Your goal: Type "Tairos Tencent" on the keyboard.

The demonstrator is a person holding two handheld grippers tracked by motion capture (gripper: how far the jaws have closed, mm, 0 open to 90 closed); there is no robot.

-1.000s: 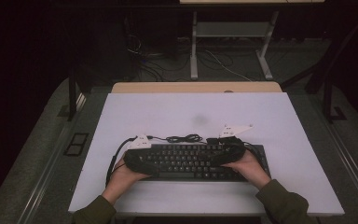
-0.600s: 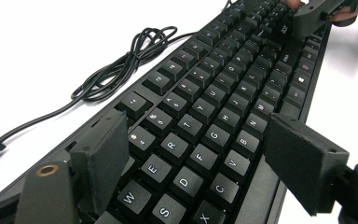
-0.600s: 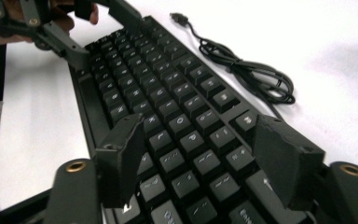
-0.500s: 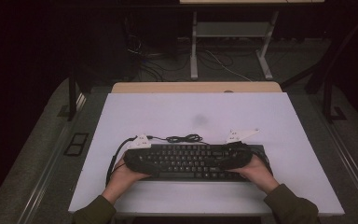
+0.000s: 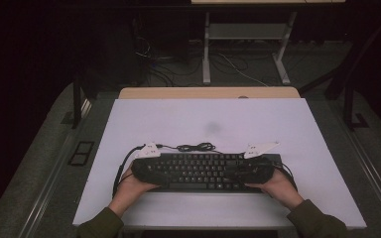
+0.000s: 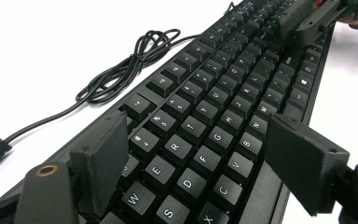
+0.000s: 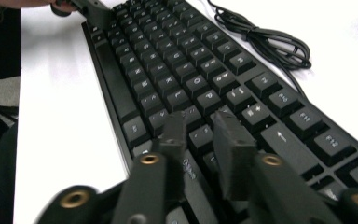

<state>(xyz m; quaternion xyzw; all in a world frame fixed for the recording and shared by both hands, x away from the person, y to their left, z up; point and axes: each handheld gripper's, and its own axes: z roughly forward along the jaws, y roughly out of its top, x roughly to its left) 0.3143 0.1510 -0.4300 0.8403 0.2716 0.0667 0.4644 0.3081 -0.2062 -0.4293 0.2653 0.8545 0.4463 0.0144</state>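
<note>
A black keyboard [image 5: 198, 171] lies across the near part of the white table [image 5: 203, 119]. Its coiled cable [image 5: 196, 147] rests just behind it. My left gripper [image 5: 156, 170] sits over the keyboard's left end. In the left gripper view it [image 6: 200, 163] is open, with its jaws wide apart above the letter keys [image 6: 200, 135] and nothing gripped. My right gripper [image 5: 242, 171] hovers over the right end. In the right gripper view it [image 7: 200, 135] has its jaws almost together above the keys [image 7: 177, 79], holding nothing.
The cable [image 6: 121, 70] loops on the bare tabletop beyond the keyboard's far edge. A wooden strip [image 5: 208, 92] runs along the table's back edge, with desk legs [image 5: 206, 44] and floor wires behind it. Both of the person's hands rest at the keyboard's ends.
The right hand and its gripper have slid rightward along the keyboard toward its right end. The left hand and the keyboard have stayed put.
</note>
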